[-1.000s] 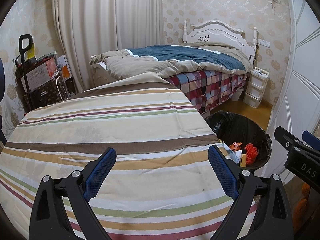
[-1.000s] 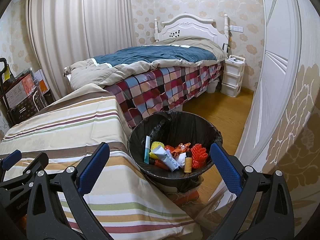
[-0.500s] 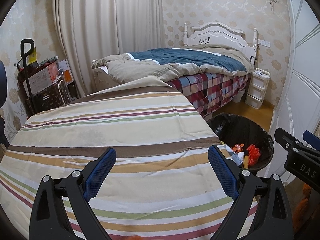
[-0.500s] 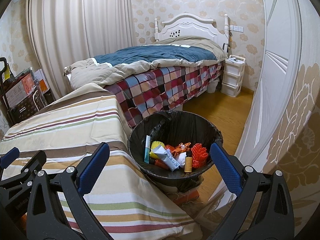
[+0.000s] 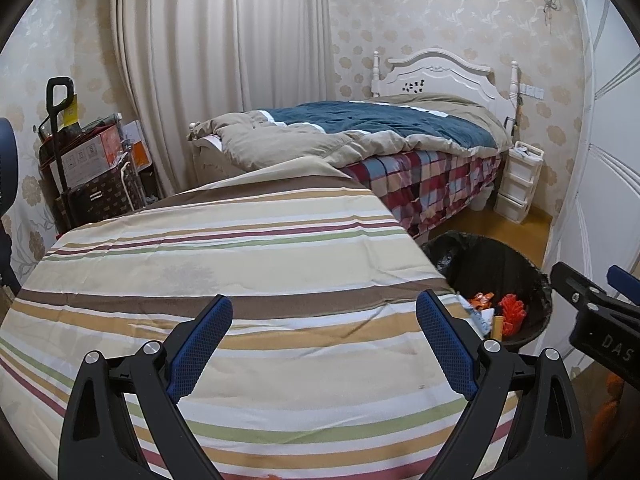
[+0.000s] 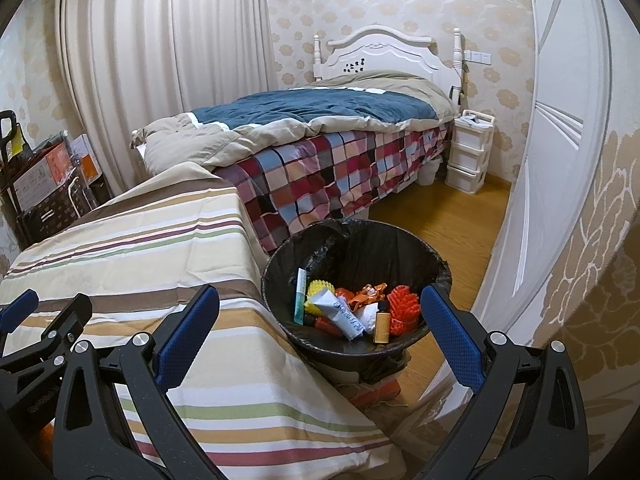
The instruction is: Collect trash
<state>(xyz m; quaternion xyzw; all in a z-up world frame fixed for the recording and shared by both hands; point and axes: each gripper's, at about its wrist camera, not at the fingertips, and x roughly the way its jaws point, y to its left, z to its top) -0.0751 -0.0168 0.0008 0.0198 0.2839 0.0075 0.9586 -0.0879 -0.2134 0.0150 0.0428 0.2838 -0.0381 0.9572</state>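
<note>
Jaws of both the left gripper and right gripper gape wide, empty; a careless swing could tip the full bin at lower centre.

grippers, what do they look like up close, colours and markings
Both look alike: the left gripper and right gripper have black plastic clamp-style frames with cut-out slots, silver round screw heads at the joints, and blue fingers with a fine dotted texture. White letters "DAS" show on the right one's body. No cables or sleeves show.
</note>
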